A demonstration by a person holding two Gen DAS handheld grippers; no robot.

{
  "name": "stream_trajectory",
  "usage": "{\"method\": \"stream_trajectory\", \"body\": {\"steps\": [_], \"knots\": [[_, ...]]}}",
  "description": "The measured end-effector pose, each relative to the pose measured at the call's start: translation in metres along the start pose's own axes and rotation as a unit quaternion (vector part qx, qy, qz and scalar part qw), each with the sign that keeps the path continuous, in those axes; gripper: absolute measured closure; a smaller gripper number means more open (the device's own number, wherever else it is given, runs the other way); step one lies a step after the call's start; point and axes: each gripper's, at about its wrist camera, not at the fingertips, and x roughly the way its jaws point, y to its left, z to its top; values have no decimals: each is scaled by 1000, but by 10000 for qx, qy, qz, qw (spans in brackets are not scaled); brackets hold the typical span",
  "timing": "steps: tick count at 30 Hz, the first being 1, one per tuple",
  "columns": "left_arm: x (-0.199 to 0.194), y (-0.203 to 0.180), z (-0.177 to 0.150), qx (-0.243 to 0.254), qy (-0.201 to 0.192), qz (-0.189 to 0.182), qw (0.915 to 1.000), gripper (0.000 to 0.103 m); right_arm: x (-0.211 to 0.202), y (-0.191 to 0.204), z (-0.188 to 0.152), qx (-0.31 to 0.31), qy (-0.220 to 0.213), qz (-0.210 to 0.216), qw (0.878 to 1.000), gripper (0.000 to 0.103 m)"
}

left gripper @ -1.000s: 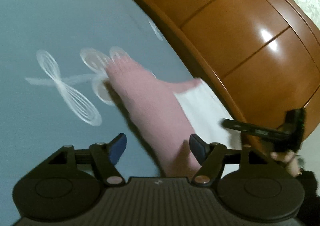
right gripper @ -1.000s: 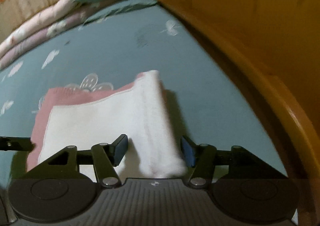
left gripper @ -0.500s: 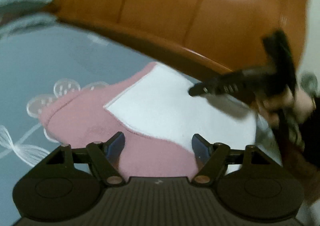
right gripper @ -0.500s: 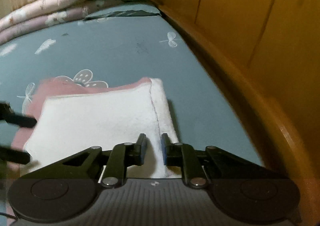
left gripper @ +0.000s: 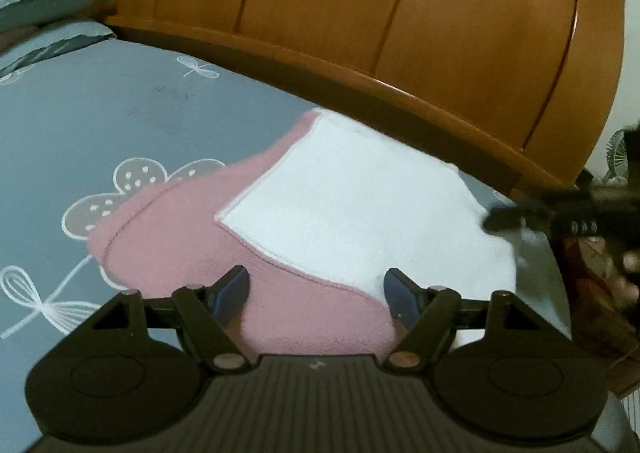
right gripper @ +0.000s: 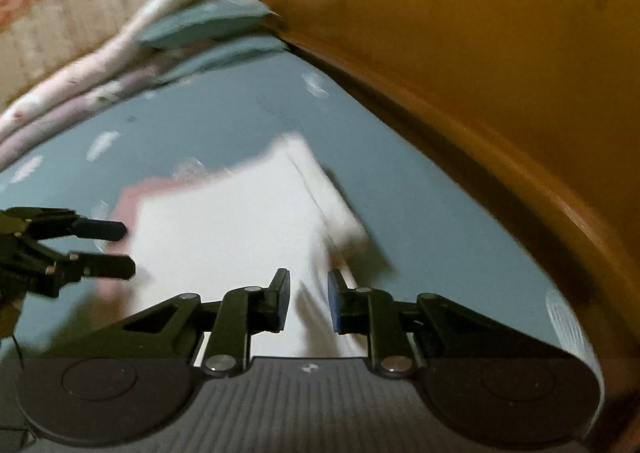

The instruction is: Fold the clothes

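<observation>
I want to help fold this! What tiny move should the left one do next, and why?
Probably close the left hand-held gripper on the pink edge. Its jaws stand open with that pink fold lying between them. The right hand-held gripper shows a gap too, so nothing seems to be gripping the cloth for another fold.

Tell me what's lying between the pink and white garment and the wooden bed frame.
Only bare blue sheet between the garment and the wooden frame, seen in the right wrist view.
</observation>
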Motion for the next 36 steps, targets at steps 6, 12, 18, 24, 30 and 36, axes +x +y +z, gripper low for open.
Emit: {"method": "stream_trajectory", "body": {"steps": [6,12,18,24,30,36], "knots": [[-10,-13,34,28,254,-40,9997,28,-11,-9,-20,634,-180,-170,9977,73],[8,-31,96,-41,303,-450,9985,27,-13,14,-20,782,-698,-342,9939,44],[69,-51,136,246,576,-611,9962,26,-4,38,-28,865,-1147,-755,9867,23],[139,-42,136,85,920,-396,9949,26,-10,42,-50,871,-1238,-700,9860,18],[156,-45,138,177,1043,-210,9942,20,6,52,-50,844,-1064,-438,9898,14],[117,-67,146,280,857,-398,9951,20,5,46,-52,999,-1088,-451,9880,12]]}}
